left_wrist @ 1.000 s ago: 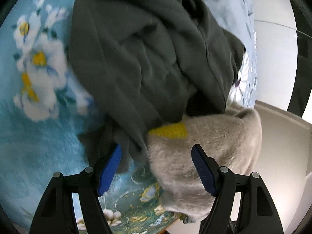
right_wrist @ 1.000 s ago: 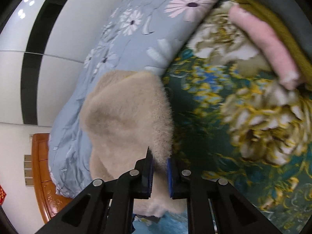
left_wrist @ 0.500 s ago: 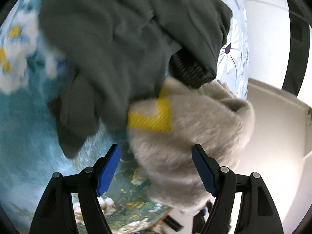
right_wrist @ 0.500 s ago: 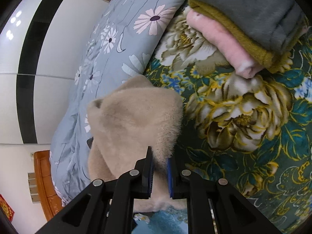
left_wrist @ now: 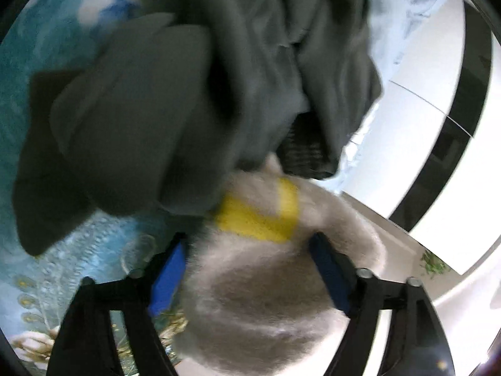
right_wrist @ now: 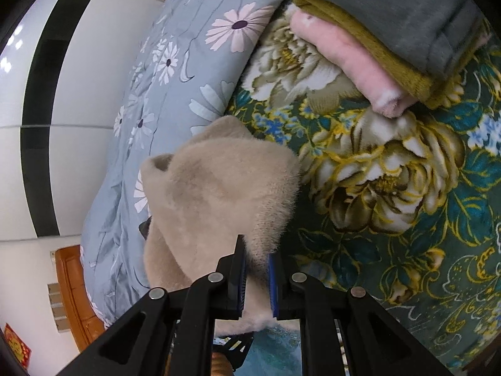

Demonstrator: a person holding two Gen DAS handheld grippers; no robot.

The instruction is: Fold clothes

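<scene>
The right gripper (right_wrist: 256, 277) is clamped tight on a fold of the beige fuzzy garment (right_wrist: 219, 188), its blue pads squeezing the plush fabric with only a thin wad of it between them. The garment bulges up and away ahead of the fingers, lifted off the green floral blanket (right_wrist: 391, 250) that spreads out to the right of the tool. Further ahead and to the right of that gripper sits a stack of folded clothes (right_wrist: 391, 31) on the blanket: a grey piece on top, a mustard one under it, a pink one at the bottom with its rolled edge sticking out toward the tool. To the left of the garment lies a pale blue daisy-print quilt (right_wrist: 175, 72), and beyond it a white wall with a black stripe. The left gripper (left_wrist: 250, 269) has its jaws spread wide, and the same beige fuzzy garment (left_wrist: 266, 307) fills the space between them, a yellow patch (left_wrist: 260, 219) showing just ahead of the fingertips; the view is blurred, so I cannot tell whether the pads touch the fabric. Ahead of that gripper a heap of dark grey clothing (left_wrist: 188, 94) rests partly over the beige garment, on a blue floral blanket (left_wrist: 37, 62) off to the left.
</scene>
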